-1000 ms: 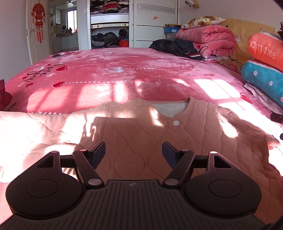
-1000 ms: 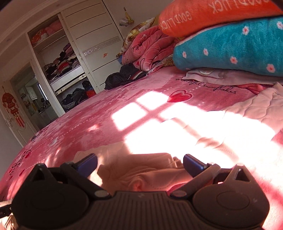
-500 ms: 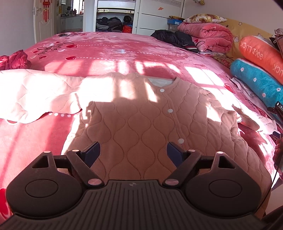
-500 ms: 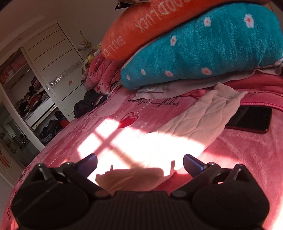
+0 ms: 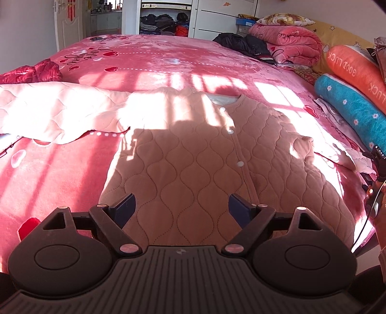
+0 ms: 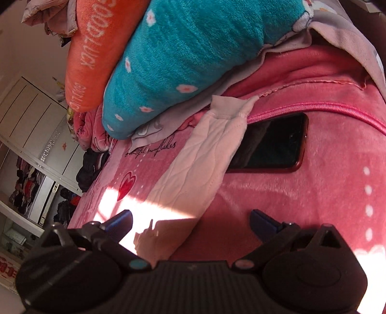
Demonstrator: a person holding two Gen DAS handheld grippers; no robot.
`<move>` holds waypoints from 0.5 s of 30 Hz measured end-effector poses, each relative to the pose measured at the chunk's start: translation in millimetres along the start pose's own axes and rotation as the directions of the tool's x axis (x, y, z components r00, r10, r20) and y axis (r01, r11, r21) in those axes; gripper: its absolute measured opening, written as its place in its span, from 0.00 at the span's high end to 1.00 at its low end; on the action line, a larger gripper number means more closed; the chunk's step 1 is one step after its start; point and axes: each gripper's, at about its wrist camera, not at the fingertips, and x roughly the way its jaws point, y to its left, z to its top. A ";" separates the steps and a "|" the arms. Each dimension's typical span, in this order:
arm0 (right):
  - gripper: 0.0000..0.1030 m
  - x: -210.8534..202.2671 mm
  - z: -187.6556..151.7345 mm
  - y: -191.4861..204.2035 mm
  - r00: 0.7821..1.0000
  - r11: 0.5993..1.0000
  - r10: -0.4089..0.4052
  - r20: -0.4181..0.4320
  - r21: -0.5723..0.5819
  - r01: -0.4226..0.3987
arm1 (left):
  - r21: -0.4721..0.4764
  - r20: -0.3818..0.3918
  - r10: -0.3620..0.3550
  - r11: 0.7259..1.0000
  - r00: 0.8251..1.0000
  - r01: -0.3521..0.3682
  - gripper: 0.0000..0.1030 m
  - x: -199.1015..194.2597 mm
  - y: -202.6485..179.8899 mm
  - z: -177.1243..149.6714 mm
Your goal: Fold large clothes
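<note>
Both claws, left (image 5: 181, 207) and right (image 6: 190, 223), have drawn back from the quilted jacket (image 5: 217, 169), spread empty.

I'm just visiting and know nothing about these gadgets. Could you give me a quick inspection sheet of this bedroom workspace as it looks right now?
Surface: bed with a pink heart-print blanket, patches of sunlight across it.
Job's things: quilted peach jacket spread flat, buttons up, sleeves out to both sides; its right cuff lies over a phone's edge.
Clutter: phone in a red case; teal flowered pillow under an orange pillow; folded pink quilt; dark clothes; red garment.
Grippers: left gripper open over the jacket's hem, nothing between the jaws; right gripper open above the sleeve.
Cables: a thin one at the left view's right edge.
Surroundings: open wardrobe, white door.
</note>
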 end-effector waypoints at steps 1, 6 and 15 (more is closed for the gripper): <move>0.00 0.8 0.4 0.2 1.000 1.000 0.009 0.007 0.000 -0.009 | -0.001 -0.005 0.005 1.000 1.000 -0.005 0.00 -0.7 -0.3 -1.0; 0.00 9.6 0.9 -1.7 0.998 0.999 0.045 0.046 0.007 -0.045 | 0.020 -0.016 0.027 0.999 0.999 -0.027 0.00 -1.5 -2.0 -4.6; 0.01 28.8 -0.7 4.2 0.990 0.996 0.083 0.114 -0.041 -0.079 | 0.032 -0.057 0.055 0.998 0.997 -0.053 0.00 8.7 -1.2 -12.8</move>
